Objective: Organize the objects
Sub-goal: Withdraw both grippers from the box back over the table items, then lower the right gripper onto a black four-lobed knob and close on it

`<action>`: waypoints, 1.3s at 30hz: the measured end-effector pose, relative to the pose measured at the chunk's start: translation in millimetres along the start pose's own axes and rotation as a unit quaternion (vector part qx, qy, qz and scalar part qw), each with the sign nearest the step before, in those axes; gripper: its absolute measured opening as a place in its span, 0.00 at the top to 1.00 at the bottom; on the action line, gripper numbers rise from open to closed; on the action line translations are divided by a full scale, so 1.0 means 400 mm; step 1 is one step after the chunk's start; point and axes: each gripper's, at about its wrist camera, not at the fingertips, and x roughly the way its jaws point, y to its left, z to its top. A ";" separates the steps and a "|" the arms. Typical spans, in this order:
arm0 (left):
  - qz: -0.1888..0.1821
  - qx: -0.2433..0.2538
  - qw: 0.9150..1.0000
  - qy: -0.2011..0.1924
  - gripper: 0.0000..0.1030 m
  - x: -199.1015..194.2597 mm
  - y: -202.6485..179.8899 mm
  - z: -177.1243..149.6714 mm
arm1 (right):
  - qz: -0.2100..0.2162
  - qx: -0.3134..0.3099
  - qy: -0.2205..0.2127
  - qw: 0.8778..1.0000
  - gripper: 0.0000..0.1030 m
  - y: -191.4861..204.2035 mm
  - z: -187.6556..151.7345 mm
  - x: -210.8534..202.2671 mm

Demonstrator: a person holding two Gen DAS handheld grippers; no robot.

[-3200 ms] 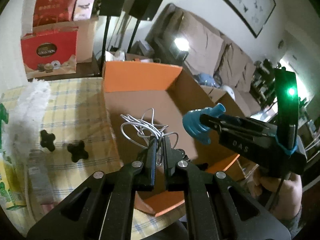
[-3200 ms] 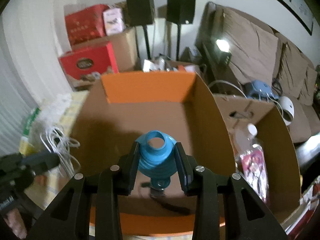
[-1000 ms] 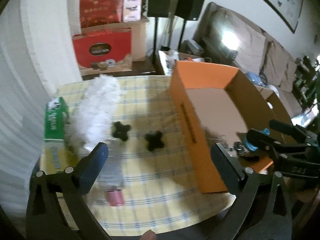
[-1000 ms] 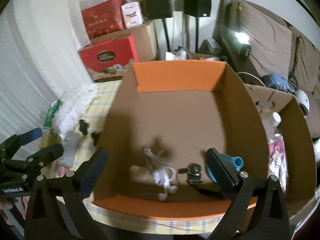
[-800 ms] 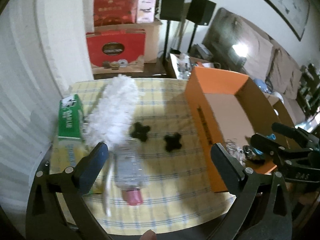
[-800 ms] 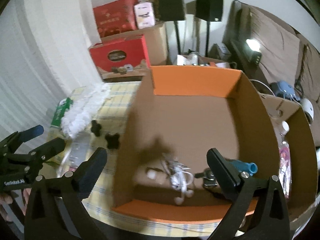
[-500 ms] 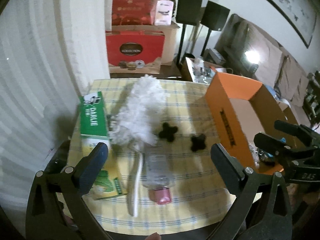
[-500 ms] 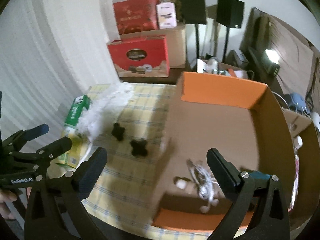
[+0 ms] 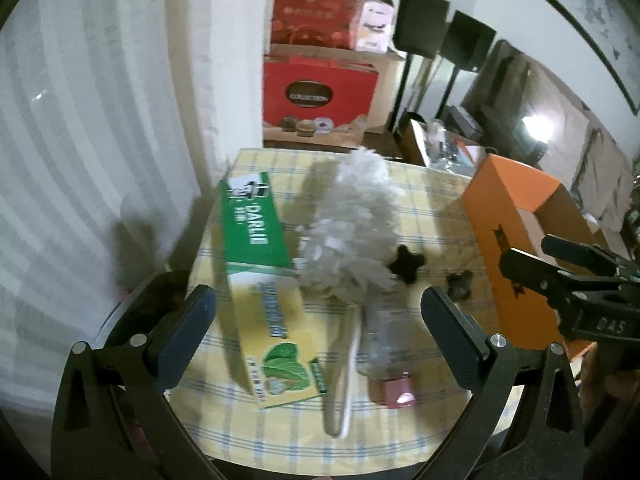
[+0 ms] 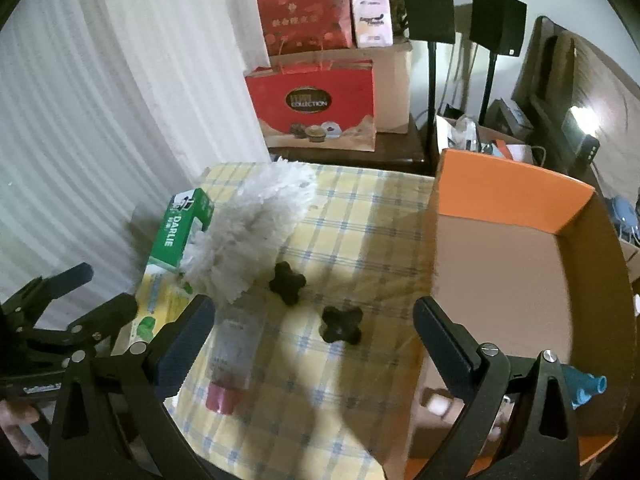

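Ahead of both sets of jaws: worktop (image 10: 360, 216) under yellow checked cloth, loose items at left, orange box (image 10: 512, 200) to the right of the right jaws.

- Orange box: open top, cardboard inside. Blue piece (image 10: 588, 388) lying in its near corner, just past the right finger of the right gripper (image 10: 312, 344). Other small contents pale and blurred; cannot identify.
- Green and yellow carton (image 9: 260, 276): flat, between the left jaws toward the left finger.
- White duster (image 9: 356, 232): fluffy head beside the carton, handle running back toward the left gripper (image 9: 316, 328).
- Clear bottle with pink cap (image 9: 388, 340): on its side, cap nearest, just beside the duster handle, inside the left jaws' span.
- Two black knobs (image 10: 287, 278) and (image 10: 342, 324): near each other on the cloth, between the right jaws.

Jaws: both pairs spread wide, nothing held, well above the worktop.

Step, by judgement: between items; some things boxed, five left out. Next move likely a descent onto one item. Bottle or carton for the left, a knob for the right. Knobs small and low: needs centring over one and closing right at cloth level. Bottle may roll if nudged.
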 end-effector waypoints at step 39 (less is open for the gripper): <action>-0.021 -0.029 0.999 0.011 0.01 0.068 0.091 -0.025 | -0.020 0.033 0.091 0.995 0.62 0.059 0.018 0.345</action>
